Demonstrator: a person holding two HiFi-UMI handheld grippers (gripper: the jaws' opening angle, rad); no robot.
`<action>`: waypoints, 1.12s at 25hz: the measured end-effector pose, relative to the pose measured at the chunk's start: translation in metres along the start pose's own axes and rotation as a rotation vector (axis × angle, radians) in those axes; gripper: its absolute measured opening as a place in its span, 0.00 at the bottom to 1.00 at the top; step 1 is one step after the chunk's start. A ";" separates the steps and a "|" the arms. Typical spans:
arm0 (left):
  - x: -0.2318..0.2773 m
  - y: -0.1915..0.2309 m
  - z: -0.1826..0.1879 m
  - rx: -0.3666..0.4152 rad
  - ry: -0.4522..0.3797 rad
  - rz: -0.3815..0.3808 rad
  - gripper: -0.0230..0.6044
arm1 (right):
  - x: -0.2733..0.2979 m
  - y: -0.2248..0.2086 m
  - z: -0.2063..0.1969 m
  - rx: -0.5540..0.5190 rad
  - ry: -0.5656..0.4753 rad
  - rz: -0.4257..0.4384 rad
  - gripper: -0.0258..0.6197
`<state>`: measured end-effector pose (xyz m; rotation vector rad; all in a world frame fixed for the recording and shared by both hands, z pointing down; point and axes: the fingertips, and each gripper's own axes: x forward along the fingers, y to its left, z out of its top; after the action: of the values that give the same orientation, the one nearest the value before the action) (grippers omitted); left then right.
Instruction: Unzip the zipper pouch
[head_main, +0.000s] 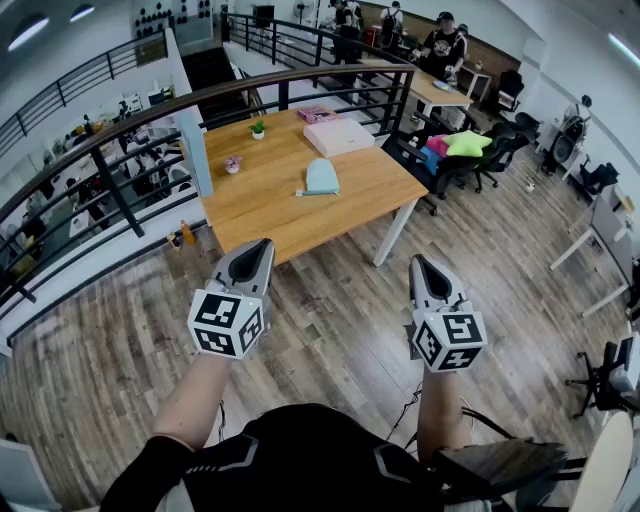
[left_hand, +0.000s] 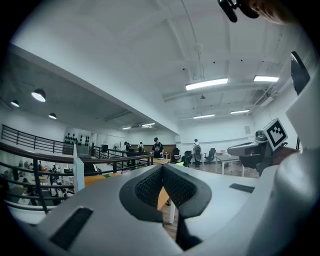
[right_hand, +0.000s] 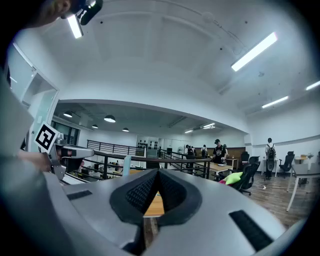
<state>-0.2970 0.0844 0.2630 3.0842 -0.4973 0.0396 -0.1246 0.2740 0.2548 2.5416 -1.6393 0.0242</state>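
Note:
A light blue zipper pouch (head_main: 321, 178) lies flat near the middle of the wooden table (head_main: 275, 215), well ahead of both grippers. My left gripper (head_main: 258, 250) hangs over the wood floor short of the table's near edge, jaws shut and empty. My right gripper (head_main: 421, 265) is level with it to the right, also shut with nothing held. In the left gripper view the tips (left_hand: 162, 166) meet and a strip of the table shows beneath them. The right gripper view shows the same, tips (right_hand: 157, 172) together, table beyond.
On the table also stand a white box (head_main: 339, 136), a pink item (head_main: 316, 114), a small potted plant (head_main: 258, 129), a small pink pot (head_main: 232, 164) and an upright light blue panel (head_main: 195, 150). A black railing (head_main: 120, 135) runs behind it. Office chairs (head_main: 466, 152) and people (head_main: 441, 45) are farther back.

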 end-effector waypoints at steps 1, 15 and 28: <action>-0.002 -0.001 0.000 0.006 -0.002 0.004 0.08 | -0.002 -0.001 0.002 -0.016 -0.003 -0.012 0.05; -0.007 -0.005 0.003 0.034 -0.005 -0.007 0.08 | 0.000 0.009 0.007 -0.025 -0.009 0.006 0.05; -0.003 -0.010 -0.004 0.048 0.006 -0.027 0.17 | 0.001 0.010 0.009 -0.010 -0.039 0.059 0.25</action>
<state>-0.2970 0.0948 0.2667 3.1364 -0.4612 0.0615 -0.1334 0.2682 0.2468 2.5012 -1.7233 -0.0291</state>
